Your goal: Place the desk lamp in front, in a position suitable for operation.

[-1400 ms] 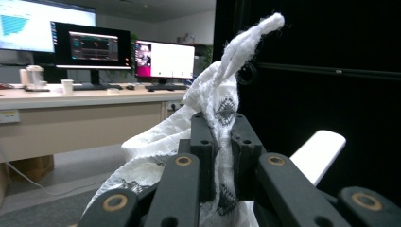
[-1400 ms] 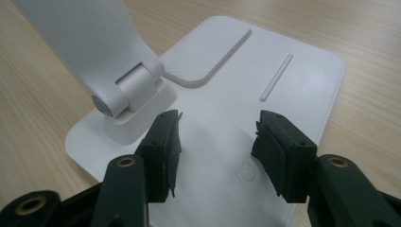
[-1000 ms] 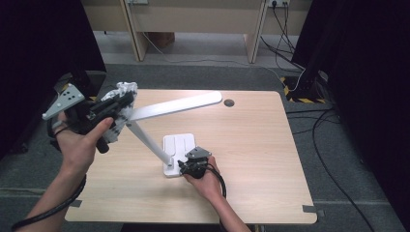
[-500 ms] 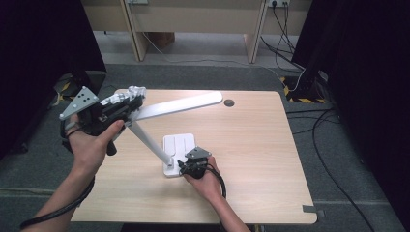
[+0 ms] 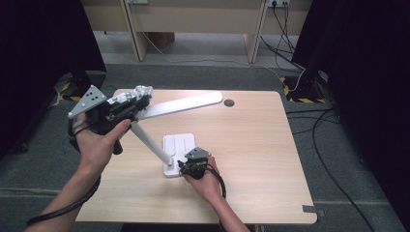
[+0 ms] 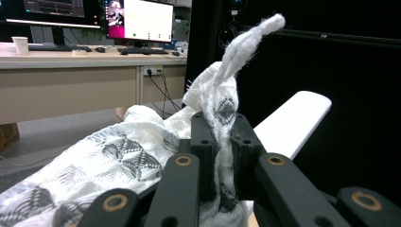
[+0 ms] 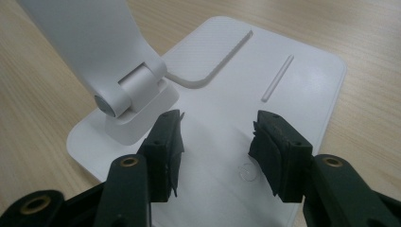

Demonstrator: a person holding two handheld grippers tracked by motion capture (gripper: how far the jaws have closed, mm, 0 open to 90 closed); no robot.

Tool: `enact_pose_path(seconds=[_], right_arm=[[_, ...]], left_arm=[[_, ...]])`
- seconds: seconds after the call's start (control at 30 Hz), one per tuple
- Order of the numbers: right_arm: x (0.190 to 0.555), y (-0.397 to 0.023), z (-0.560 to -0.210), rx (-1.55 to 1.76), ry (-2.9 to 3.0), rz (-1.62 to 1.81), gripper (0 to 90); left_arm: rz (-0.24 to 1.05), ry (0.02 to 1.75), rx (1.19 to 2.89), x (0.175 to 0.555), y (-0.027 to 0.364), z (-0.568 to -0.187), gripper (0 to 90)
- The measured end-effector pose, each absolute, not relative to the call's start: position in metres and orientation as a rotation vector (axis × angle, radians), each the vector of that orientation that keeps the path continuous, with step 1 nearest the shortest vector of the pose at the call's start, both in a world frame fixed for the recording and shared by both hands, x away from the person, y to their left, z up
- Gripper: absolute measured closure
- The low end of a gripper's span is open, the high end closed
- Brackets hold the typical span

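Note:
A white desk lamp stands on the wooden table, with its flat base [image 5: 180,145] near the middle and its slanted arm [image 5: 147,140] rising to the left. The long lamp head [image 5: 186,102] reaches right from the elbow. My left gripper [image 5: 129,104] is held up at that elbow, shut on a white patterned cloth [image 5: 140,90] that lies against the lamp. The cloth [image 6: 142,156] bunches between the jaws, with the lamp head [image 6: 293,118] behind it. My right gripper [image 7: 215,137] is open over the base [image 7: 288,90] beside the hinge [image 7: 127,90]. Its jaws have just been closing slightly, with nothing between them.
A round cable hole [image 5: 229,102] sits in the table [image 5: 270,159] at the far edge. Cables [image 5: 319,121] trail on the floor at the right. A long desk [image 6: 71,85] with monitors stands beyond the table.
My left gripper with the cloth has shifted a little to the right, closer onto the lamp's elbow. The right hand has stayed on the base.

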State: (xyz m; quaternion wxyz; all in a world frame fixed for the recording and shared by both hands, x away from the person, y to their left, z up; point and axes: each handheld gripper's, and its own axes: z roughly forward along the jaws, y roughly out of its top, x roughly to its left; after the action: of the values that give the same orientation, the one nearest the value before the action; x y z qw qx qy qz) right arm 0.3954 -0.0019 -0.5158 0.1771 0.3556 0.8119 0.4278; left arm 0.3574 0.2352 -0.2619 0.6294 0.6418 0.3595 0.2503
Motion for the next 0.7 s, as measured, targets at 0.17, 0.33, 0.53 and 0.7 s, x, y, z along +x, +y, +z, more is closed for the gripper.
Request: enact_pose_path(seconds=[0.17, 0.33, 0.53, 0.7], right_arm=[[0.395, -0.002, -0.516, 1.01, 2.296, 1.211, 52.5], [0.395, -0.002, -0.516, 1.011, 2.297, 1.21, 52.5], [0.395, -0.002, -0.516, 1.012, 2.297, 1.211, 52.4], [0.395, -0.002, -0.516, 1.006, 2.298, 1.211, 52.6]], left_arm=[[0.568, 0.817, 1.477, 0.359, 0.229, -0.261, 82.5], [0.561, 0.811, 1.48, 0.361, 0.223, -0.26, 82.4], [0.554, 0.803, 1.488, 0.363, 0.216, -0.258, 82.4], [0.546, 0.795, 1.491, 0.365, 0.21, -0.257, 82.5]])
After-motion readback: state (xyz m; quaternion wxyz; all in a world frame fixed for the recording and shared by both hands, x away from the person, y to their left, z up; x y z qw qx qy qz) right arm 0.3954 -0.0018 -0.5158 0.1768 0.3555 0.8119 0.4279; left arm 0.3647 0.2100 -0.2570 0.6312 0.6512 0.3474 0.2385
